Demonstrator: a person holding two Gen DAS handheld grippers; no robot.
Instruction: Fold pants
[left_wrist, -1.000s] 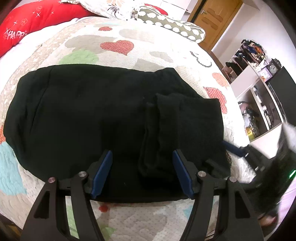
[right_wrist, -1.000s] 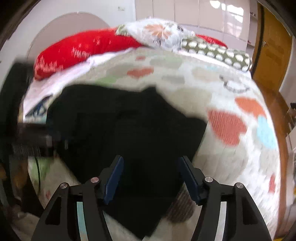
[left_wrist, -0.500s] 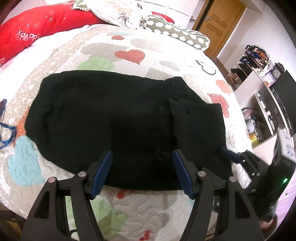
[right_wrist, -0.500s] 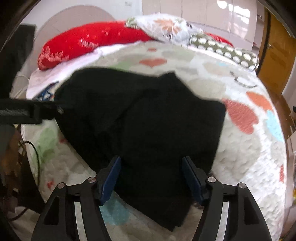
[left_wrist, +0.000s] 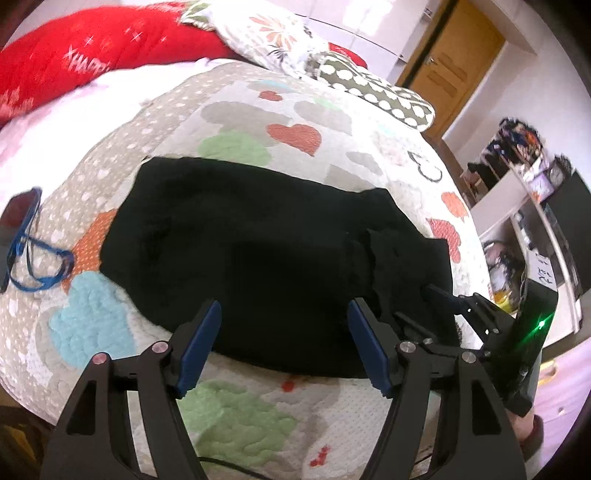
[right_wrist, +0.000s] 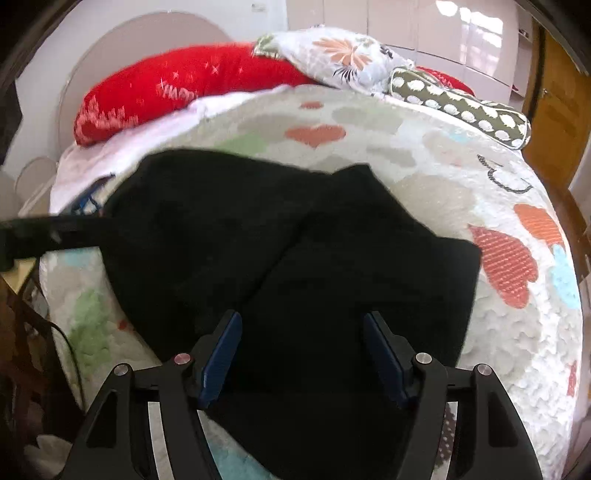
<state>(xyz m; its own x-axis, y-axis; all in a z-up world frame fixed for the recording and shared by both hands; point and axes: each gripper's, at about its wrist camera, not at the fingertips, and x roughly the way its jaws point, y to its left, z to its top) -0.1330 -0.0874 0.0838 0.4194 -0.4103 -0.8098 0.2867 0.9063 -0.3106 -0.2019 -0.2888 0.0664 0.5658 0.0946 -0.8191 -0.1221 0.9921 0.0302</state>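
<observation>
With both my left tool (left_wrist: 284, 343) and right tool (right_wrist: 303, 354) wide and empty above the pants (left_wrist: 258, 251), I risk pinching only the top layer, dragging the fold askew.

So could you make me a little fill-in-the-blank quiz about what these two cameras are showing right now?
1. The pants lying on the quilt are ____ in colour.
2. Both the left gripper and the right gripper have their jaws ____.
3. The long red pillow lies at the ____ of the bed.
4. The door is made of ____.

Missing words: black; open; head; wood
</observation>
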